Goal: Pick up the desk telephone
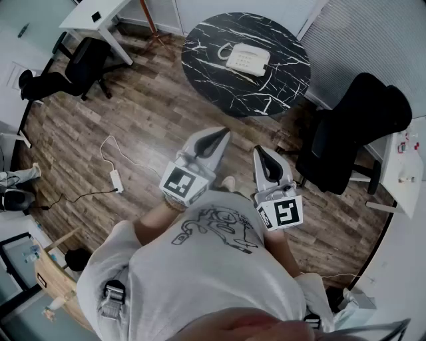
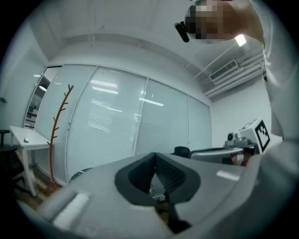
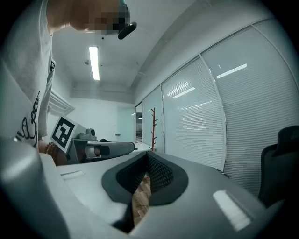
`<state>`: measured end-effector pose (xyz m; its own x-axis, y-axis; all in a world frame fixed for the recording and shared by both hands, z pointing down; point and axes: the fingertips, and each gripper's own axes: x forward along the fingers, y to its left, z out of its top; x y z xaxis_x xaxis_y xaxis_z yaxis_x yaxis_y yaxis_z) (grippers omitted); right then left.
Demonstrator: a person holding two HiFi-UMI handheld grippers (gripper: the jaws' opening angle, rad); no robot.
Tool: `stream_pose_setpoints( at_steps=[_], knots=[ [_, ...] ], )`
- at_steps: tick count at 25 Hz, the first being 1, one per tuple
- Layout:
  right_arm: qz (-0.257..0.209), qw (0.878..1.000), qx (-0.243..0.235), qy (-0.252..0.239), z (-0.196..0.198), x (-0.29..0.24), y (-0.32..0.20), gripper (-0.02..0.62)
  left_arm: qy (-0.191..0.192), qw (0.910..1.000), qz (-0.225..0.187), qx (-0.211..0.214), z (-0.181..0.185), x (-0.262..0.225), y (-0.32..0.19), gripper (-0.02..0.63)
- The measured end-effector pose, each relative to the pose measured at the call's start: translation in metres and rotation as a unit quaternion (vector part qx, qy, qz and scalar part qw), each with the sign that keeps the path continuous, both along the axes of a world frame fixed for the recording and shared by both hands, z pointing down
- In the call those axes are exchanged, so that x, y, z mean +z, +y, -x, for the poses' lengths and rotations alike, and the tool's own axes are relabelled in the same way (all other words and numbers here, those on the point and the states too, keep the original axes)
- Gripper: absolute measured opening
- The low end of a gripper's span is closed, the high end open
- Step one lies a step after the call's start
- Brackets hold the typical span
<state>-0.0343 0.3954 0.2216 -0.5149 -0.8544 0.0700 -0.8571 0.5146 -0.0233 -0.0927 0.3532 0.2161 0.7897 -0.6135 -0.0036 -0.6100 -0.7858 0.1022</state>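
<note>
- A white desk [image 1: 93, 16] stood at the far left, with a black office chair [image 1: 80, 63] just beside it on the wooden floor [image 1: 146, 113].
- A white power strip [image 1: 116, 180] lay on the floor with its cable trailing away.
- The left gripper [image 1: 223, 133] was held level in front of the person's shirt [image 1: 213, 266], its jaws closed together with nothing between them. Its own view showed the tips [image 2: 155, 156] meeting.
- The desk telephone [image 1: 247, 60] lay about the middle of the round black marble table [image 1: 206, 73], well in from every edge, handset on its cradle. It was well apart from both grippers.
- The right gripper [image 1: 260, 152] was near the left one and also level, with its jaws pressed shut and empty, as its own view [image 3: 147, 156] showed.
- A second black chair [image 1: 359, 126] stood near the table's right edge.
</note>
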Motion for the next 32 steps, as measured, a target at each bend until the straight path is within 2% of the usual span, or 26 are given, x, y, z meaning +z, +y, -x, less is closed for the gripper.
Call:
stream_pose_setpoints(
  at_steps=[10,18,25,32],
  knots=[
    [-0.010,1.000,-0.002,-0.020,-0.012,-0.008,-0.007,0.006,-0.006,1.0000,-0.001,0.005,-0.014,-0.002,-0.007,0.000],
    [-0.009,1.000,0.000,-0.024,-0.045,-0.006,-0.009,0.008,-0.012,0.9999,0.002,0.000,-0.041,0.002,-0.011,0.000],
    [0.002,1.000,-0.007,-0.022,-0.065,0.003,-0.011,0.006,-0.004,0.9999,0.011,-0.005,-0.060,0.005,-0.009,0.000],
    [0.007,1.000,-0.012,-0.018,-0.066,0.009,-0.022,0.006,-0.002,0.9998,0.017,-0.014,-0.058,0.011,-0.017,0.000]
  ],
)
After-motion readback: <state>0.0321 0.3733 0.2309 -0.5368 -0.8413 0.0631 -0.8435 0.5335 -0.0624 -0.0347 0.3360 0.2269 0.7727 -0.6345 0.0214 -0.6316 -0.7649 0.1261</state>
